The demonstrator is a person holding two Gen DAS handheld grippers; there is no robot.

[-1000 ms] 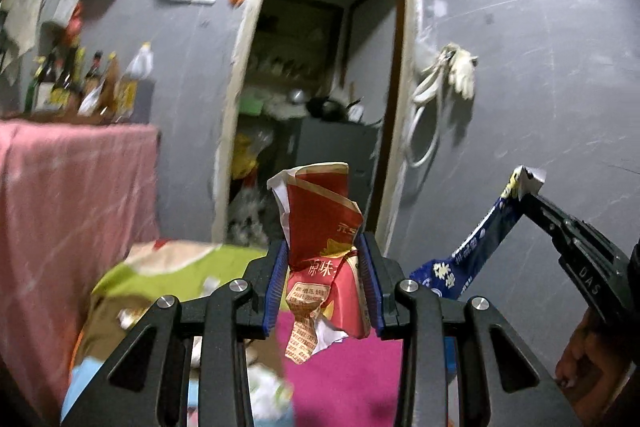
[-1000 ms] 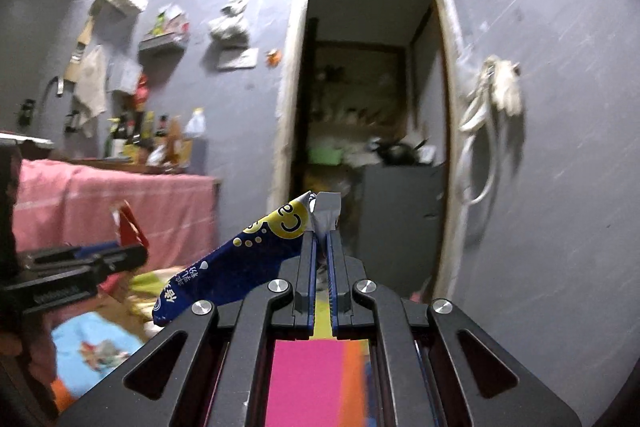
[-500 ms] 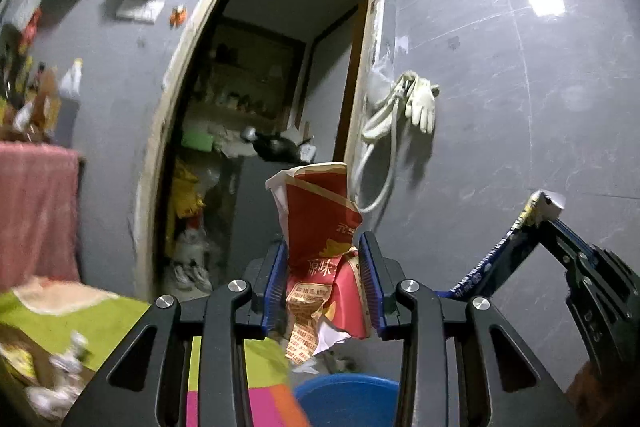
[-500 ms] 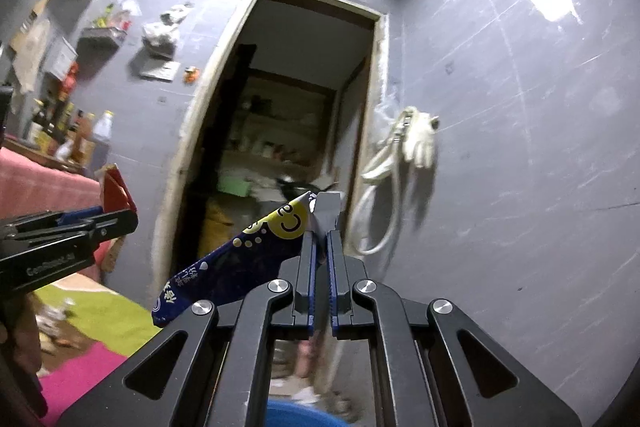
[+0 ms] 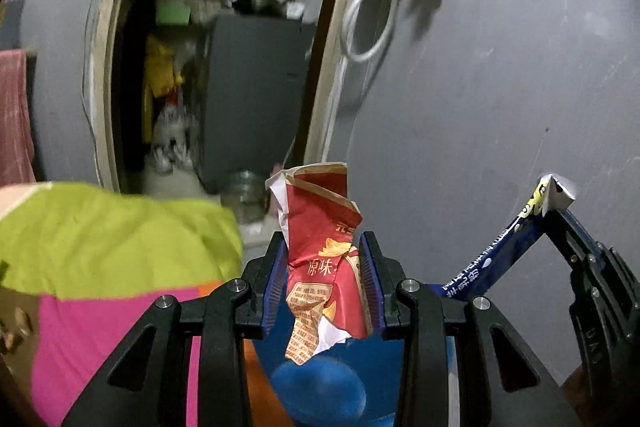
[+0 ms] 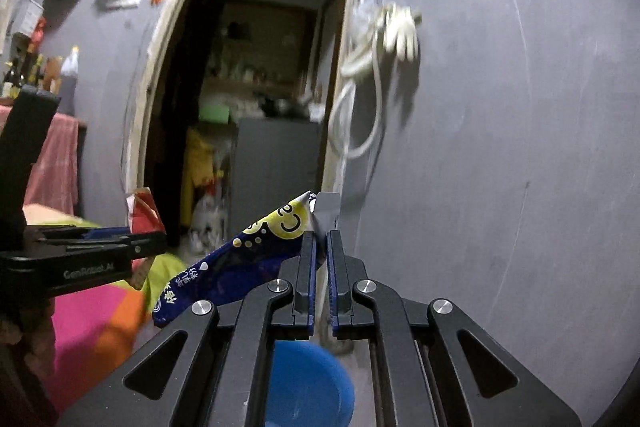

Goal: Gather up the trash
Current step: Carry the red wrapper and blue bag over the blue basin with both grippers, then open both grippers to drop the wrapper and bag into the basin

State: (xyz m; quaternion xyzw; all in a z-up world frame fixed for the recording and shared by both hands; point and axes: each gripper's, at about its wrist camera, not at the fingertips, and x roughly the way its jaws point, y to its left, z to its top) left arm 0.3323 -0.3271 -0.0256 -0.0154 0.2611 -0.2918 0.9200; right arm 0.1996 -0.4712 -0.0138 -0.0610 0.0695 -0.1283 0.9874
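Since a second ago you have swung both grippers off the pink bedspread (image 5: 100,331) toward the blue bin (image 5: 320,387). Your left gripper (image 5: 324,267) clamps the red wrapper (image 5: 324,251); your right gripper (image 6: 319,263) pinches the blue wrapper (image 6: 240,259). Grey walls, open doorway (image 6: 256,87).

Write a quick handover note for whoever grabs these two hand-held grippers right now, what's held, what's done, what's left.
Left hand-held gripper: shut on a crumpled red snack wrapper.
Right hand-held gripper: shut on the end of a blue snack wrapper, which hangs off to its left.
Blue bin: on the floor below both.
Done: both wrappers picked up and brought above the bin.
Left: drop both into the bin, then look for more trash.
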